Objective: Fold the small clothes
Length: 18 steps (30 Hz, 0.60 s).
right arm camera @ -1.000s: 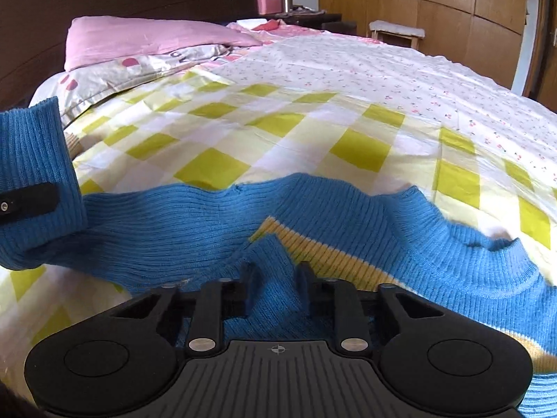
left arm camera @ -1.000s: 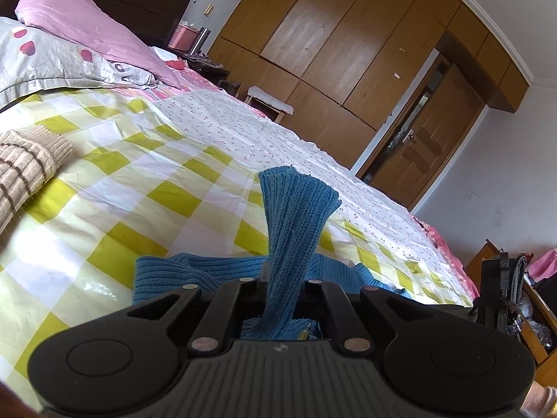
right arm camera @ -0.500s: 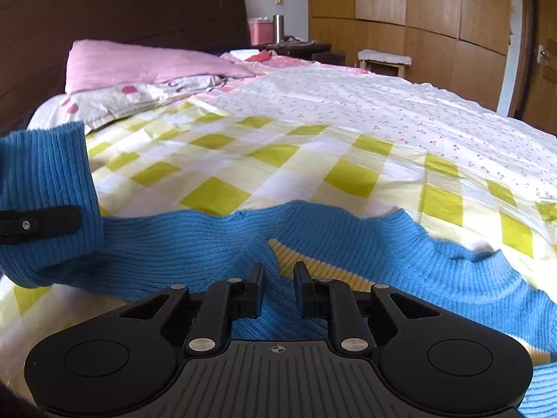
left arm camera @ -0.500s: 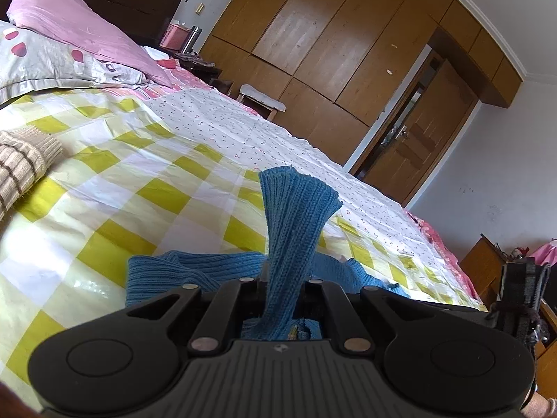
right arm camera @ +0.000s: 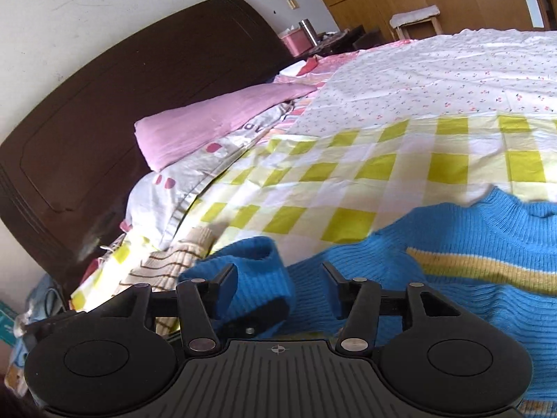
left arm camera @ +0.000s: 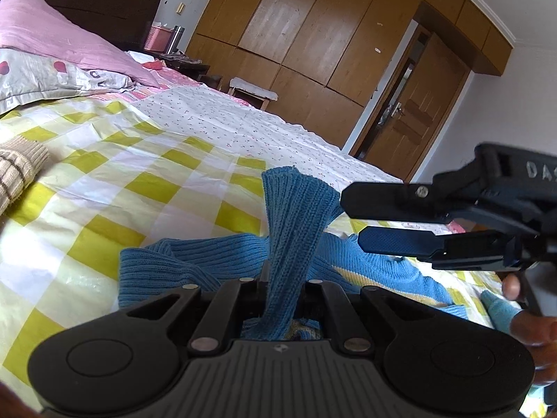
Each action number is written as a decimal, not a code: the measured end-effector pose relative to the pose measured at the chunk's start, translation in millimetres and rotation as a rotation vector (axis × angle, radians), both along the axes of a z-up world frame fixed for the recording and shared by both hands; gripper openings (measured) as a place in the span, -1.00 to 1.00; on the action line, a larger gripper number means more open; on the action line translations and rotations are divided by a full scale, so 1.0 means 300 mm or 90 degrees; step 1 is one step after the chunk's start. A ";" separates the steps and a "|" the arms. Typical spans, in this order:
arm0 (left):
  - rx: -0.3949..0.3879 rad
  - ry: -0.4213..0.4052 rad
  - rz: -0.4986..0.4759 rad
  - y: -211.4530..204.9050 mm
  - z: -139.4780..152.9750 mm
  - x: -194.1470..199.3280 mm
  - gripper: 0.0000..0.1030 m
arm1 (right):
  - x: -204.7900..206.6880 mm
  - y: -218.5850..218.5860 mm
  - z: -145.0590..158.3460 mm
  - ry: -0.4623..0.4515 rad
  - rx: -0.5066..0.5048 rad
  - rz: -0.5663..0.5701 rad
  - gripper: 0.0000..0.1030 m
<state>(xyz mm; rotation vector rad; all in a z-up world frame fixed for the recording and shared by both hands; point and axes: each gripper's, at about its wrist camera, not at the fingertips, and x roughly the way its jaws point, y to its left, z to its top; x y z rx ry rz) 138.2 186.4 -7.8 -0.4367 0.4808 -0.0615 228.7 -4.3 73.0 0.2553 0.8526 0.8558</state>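
Note:
A blue knit sweater (left arm camera: 195, 261) with a yellow stripe (right arm camera: 487, 268) lies on the yellow-checked sheet (left arm camera: 115, 188). My left gripper (left arm camera: 283, 278) is shut on one sleeve, and the cuff (left arm camera: 296, 209) stands up above its fingers. My right gripper (left arm camera: 351, 219) reaches in from the right of the left wrist view, its tips just beside that cuff. In the right wrist view the right gripper (right arm camera: 278, 271) has its jaws opening. The cuff (right arm camera: 254, 264) and one left finger (right arm camera: 257, 313) show in the gap, untouched by the pads.
A beige striped knit garment (left arm camera: 17, 170) lies left of the sweater. Pink and patterned pillows (right arm camera: 209, 129) rest against the dark headboard (right arm camera: 104, 122). Wooden wardrobes (left arm camera: 313, 35) and a door (left arm camera: 414, 122) stand beyond the bed. A person's hand (left arm camera: 529, 320) holds the right gripper.
The right gripper let go of the sweater's body, opened, rose and rolled, and now appears beside the cuff in the left wrist view. The left gripper stays shut on the sleeve.

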 end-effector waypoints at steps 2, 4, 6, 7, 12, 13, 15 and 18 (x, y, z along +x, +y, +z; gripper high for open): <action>0.032 -0.001 -0.008 -0.026 0.001 -0.004 -0.73 | 0.001 0.001 0.000 0.022 0.002 0.003 0.18; 0.065 -0.001 -0.022 -0.057 0.001 -0.005 -0.73 | 0.007 -0.004 -0.012 0.047 0.009 -0.002 0.22; 0.121 -0.004 -0.035 -0.099 0.001 -0.010 -0.73 | 0.018 -0.019 -0.025 0.081 0.025 -0.009 0.26; 0.147 -0.007 -0.043 -0.121 0.000 -0.013 -0.73 | 0.022 -0.033 -0.036 0.104 0.036 -0.011 0.28; 0.204 -0.013 -0.090 -0.201 -0.010 -0.026 -0.73 | 0.025 -0.077 -0.075 0.148 0.033 -0.027 0.38; 0.213 -0.015 -0.100 -0.218 -0.012 -0.029 -0.73 | 0.024 -0.088 -0.085 0.154 0.032 -0.036 0.38; 0.232 -0.015 -0.118 -0.245 -0.017 -0.035 -0.73 | 0.030 -0.108 -0.107 0.180 0.038 -0.048 0.40; 0.246 -0.012 -0.133 -0.270 -0.024 -0.040 -0.73 | 0.032 -0.160 -0.128 0.218 0.075 -0.056 0.41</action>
